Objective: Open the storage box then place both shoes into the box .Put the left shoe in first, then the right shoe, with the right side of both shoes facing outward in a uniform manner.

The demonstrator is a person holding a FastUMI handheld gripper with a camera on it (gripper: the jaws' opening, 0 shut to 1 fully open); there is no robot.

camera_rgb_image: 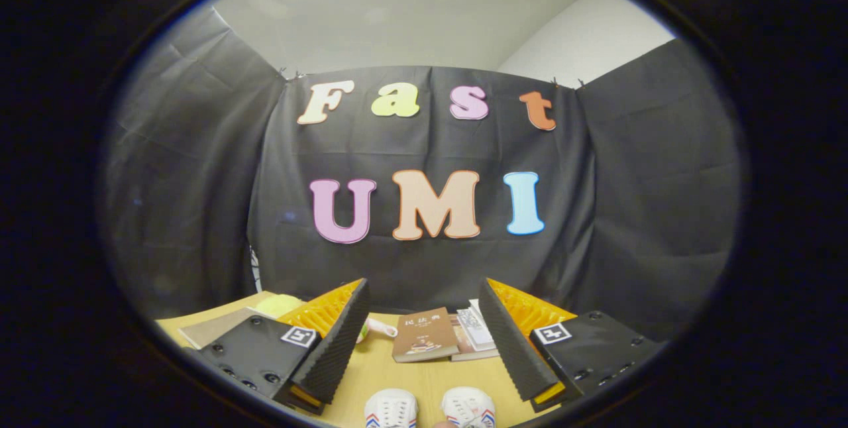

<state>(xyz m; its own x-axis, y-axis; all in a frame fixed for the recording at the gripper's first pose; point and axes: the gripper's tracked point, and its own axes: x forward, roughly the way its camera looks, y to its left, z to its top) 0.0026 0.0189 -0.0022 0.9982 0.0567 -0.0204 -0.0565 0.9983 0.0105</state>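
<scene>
The two shoes (429, 408) sit side by side on the table (424, 375), toes toward the booth wall, low between the fingers and nearer than their tips. Only their white toe caps and laces show, so I cannot tell which is the left shoe and which the right. The storage box is not something I can place from here.

The gripper (424, 322) hangs above the shoes with its jaws wide apart and nothing between them. Beyond the fingertips a brown book (424, 335) lies flat with a few lighter booklets (477, 332) just beside it. A small white thing with a pink end (383, 327) rests near the left finger, and a pale yellow-green object (281, 305) lies farther off on that side above a grey sheet (215, 327).

As I judge it, the task is at its start: the box is not yet opened. The main risks are going for a shoe before the box, or taking the wrong shoe first, since the pair look alike from above. Wide jaws coming down between two touching shoes could also nudge the neighbour askew and spoil its facing.
</scene>
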